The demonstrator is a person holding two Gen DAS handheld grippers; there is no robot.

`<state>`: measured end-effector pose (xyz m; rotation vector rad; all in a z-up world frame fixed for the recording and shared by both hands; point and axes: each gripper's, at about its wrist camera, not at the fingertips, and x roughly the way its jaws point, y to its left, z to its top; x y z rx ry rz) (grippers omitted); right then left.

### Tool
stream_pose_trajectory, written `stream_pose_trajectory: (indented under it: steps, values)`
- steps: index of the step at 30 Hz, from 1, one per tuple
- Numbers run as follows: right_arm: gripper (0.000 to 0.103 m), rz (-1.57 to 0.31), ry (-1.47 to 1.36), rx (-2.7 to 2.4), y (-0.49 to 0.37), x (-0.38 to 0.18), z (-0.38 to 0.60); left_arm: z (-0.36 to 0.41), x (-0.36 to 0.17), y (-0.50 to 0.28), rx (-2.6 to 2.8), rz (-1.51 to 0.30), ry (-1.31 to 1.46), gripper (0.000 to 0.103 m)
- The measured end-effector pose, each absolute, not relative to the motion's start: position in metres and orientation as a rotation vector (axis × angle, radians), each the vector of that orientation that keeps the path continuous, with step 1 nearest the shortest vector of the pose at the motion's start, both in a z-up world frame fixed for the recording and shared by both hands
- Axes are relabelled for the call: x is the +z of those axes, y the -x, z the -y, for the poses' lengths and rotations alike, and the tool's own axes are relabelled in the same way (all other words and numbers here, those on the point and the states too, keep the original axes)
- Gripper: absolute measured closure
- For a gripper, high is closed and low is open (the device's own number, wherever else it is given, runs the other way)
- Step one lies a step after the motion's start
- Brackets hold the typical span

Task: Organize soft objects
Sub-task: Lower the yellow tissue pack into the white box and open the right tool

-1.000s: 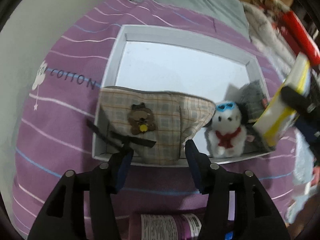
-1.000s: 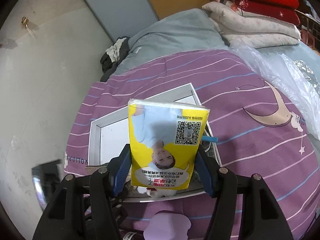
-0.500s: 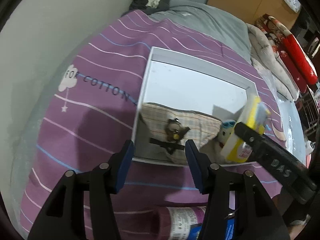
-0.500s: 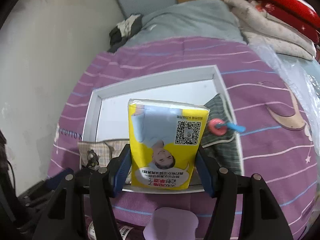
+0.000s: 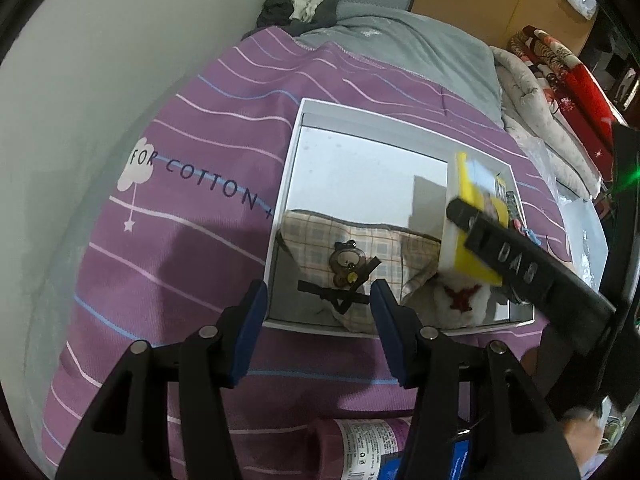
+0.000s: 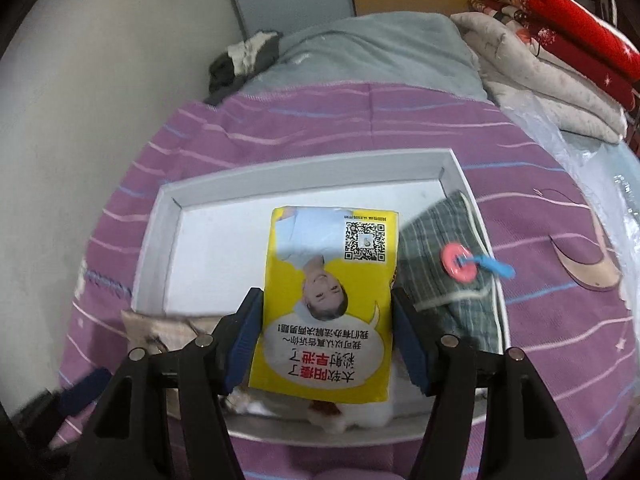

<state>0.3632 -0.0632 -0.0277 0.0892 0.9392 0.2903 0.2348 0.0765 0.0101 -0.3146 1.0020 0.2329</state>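
Over tray (image 6: 168, 216) near edge: R gripper (image 6: 326, 344) clamps tissue pack (image 6: 332, 304) above plush (image 5: 460, 300); green cloth (image 6: 444, 264) at right; L gripper (image 5: 318, 320) spread, holding nothing.

Between our right jaws we see a yellow pack (image 6: 326, 304) with red lettering. Beyond our left jaws: a beige plaid pouch (image 5: 360, 248), a white tray (image 5: 296, 152) and a purple striped sheet (image 5: 180, 272).

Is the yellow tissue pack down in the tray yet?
Not yet: the right gripper holds the tissue pack above the white tray.
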Motion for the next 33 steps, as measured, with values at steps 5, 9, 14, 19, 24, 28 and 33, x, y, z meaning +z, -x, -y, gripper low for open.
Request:
stream_pose_trajectory:
  steps: [5,9,14,19,24,28,33]
  values:
    - [0.040,-0.873,-0.276,0.352,-0.374,-0.028,0.069,-0.073,0.004,-0.241,0.272,-1.010,0.270,0.048]
    - [0.040,-0.807,-0.404,0.362,-0.383,-0.031,0.073,-0.074,0.000,-0.243,0.290,-1.023,0.251,0.048]
    - [0.035,-0.815,-0.425,0.295,-0.391,-0.037,0.075,-0.078,-0.001,-0.242,0.292,-1.019,0.267,0.048]
    - [0.022,-0.891,-0.360,0.393,-0.393,-0.041,0.055,-0.078,-0.002,-0.242,0.289,-1.023,0.262,0.048]
    - [0.021,-0.871,-0.354,0.398,-0.384,-0.037,0.059,-0.082,-0.001,-0.240,0.294,-1.024,0.279,0.048]
    - [0.023,-0.822,-0.357,0.349,-0.385,-0.030,0.069,-0.086,0.000,-0.237,0.289,-1.016,0.302,0.048]
    - [0.058,-0.930,-0.377,0.310,-0.411,-0.044,0.070,-0.091,0.000,-0.235,0.294,-1.005,0.313,0.048]
